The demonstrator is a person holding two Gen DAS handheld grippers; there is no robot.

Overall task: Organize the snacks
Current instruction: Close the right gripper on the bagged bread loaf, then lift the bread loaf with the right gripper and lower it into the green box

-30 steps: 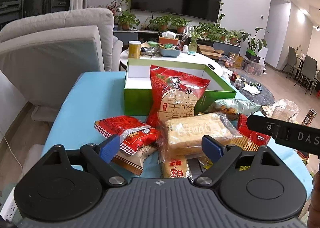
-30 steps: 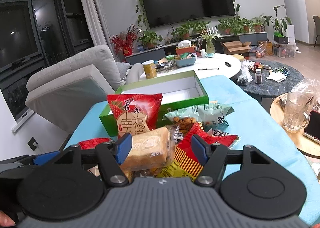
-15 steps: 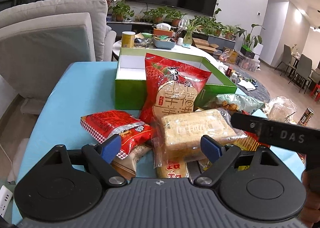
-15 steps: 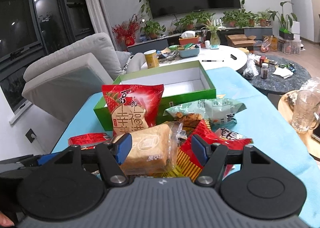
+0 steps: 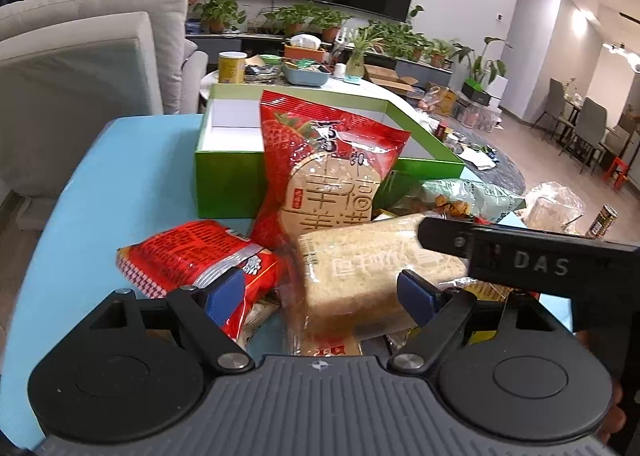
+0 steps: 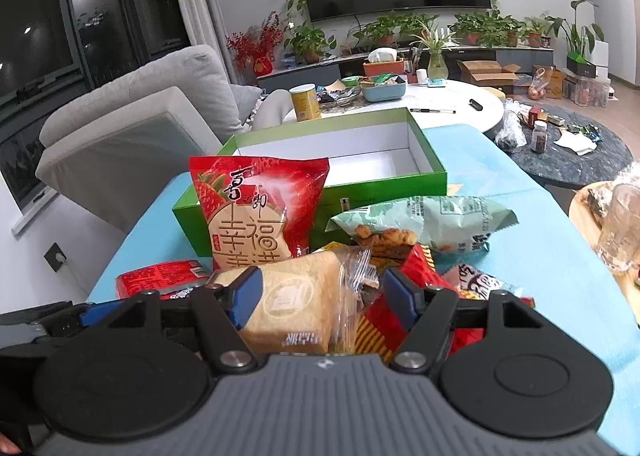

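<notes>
- Left gripper (image 5: 320, 292): fingers apart, holding nothing, over the red checked packet (image 5: 192, 256) near the bench's (image 5: 120, 175) left edge.
- Right gripper (image 6: 322, 296): fingers apart around the wrapped bread (image 6: 296, 300), mid-pile. It looks light, soft and crushable, with slippery film, so grip its sides gently.
- Green box (image 6: 384, 185), far edge: nothing visible inside.

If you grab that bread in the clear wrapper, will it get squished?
Probably a little. The wrapped bread looks soft and spongy, so fingers would likely dent it. Its clear, crinkly wrapper may be slippery. It seems light for its size, and it lies on other packets, so pushing may shift it.
</notes>
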